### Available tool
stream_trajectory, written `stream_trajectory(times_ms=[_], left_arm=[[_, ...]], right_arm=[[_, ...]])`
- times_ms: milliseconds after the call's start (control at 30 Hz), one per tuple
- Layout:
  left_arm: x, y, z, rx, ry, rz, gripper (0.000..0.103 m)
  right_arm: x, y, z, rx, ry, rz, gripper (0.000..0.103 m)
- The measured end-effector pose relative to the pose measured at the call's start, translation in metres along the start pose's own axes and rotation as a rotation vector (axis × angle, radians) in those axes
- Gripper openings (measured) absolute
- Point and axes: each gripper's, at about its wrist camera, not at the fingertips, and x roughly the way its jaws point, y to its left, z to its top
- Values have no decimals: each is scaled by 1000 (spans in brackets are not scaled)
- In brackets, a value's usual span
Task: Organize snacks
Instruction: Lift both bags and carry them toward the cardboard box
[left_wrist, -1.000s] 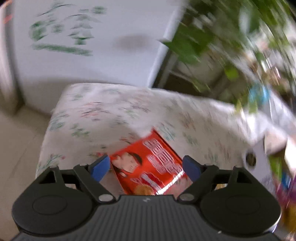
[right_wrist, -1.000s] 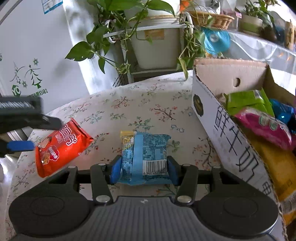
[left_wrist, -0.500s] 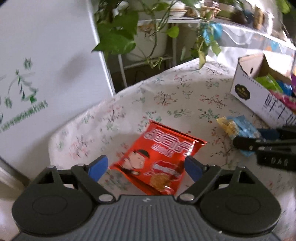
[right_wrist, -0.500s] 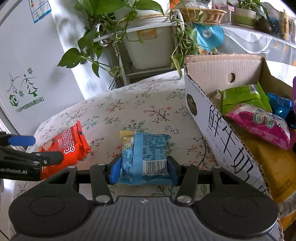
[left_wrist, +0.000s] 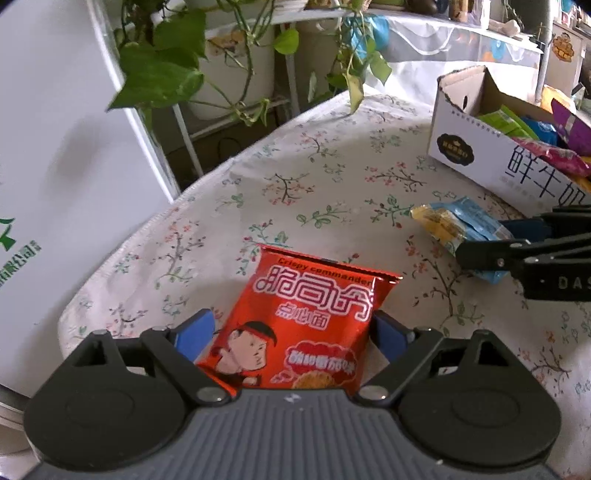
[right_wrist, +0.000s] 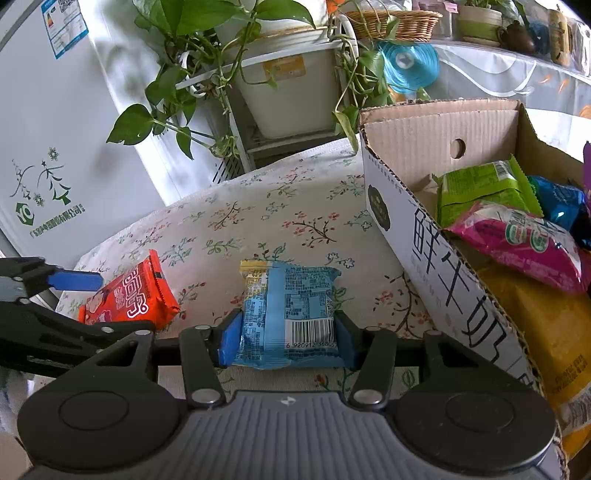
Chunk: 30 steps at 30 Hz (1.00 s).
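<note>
A red snack packet (left_wrist: 314, 325) lies flat on the floral tablecloth (left_wrist: 332, 177), between the blue pads (left_wrist: 192, 332) of my left gripper (left_wrist: 291, 332). Those jaws stand wide and open, with a gap at the left pad. My right gripper (right_wrist: 286, 338) is shut on a blue snack packet (right_wrist: 288, 306), gripping its two sides low over the cloth. To its left the red packet (right_wrist: 129, 295) shows again. The cardboard box (right_wrist: 424, 229) stands to the right, open-topped, holding green, pink, blue and yellow packets.
A white fridge (right_wrist: 55, 147) stands behind the table's left edge. A potted vine on a metal stand (right_wrist: 280, 92) hangs its leaves over the table's far edge. A shelf with baskets and pots runs along the back right.
My left gripper has rolled strongly and dropped closer over the red packet, which now sits straight between its jaws, slightly wider than before. The right gripper kept still, holding the blue packet.
</note>
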Motion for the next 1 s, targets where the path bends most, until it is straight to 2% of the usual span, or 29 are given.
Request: stream_trajectory(times_ms=[100, 167, 233, 400, 467, 567, 700, 800, 1000], left_arm=[[5, -2, 0, -38, -16, -18, 93], [6, -4, -1, -74, -27, -36, 86], [4, -6, -1, -99, -32, -57, 70], [-5, -19, -1, -130, -14, -14, 69], [-12, -20, -1, -171, -22, 3, 70], [-30, -13, -2, -308, -55, 13, 69], [-58, -15, 1, -385, -94, 51, 70], [-78, -14, -1, -476, -141, 51, 70], [-109, -23, -1, -549, -209, 81, 70]], right_arm=[[1, 0, -1, -3, -5, 1, 58], [1, 1, 0, -6, -4, 0, 58], [1, 0, 0, -7, -1, 2, 58], [-1, -5, 4, 39, 24, 15, 57], [-3, -6, 6, 46, 30, 13, 57], [-7, -9, 9, 69, 45, 25, 57], [-21, -7, 17, 73, 39, 50, 57], [-36, -4, 26, 51, 18, 69, 57], [-64, 3, 50, -22, -13, 111, 57]])
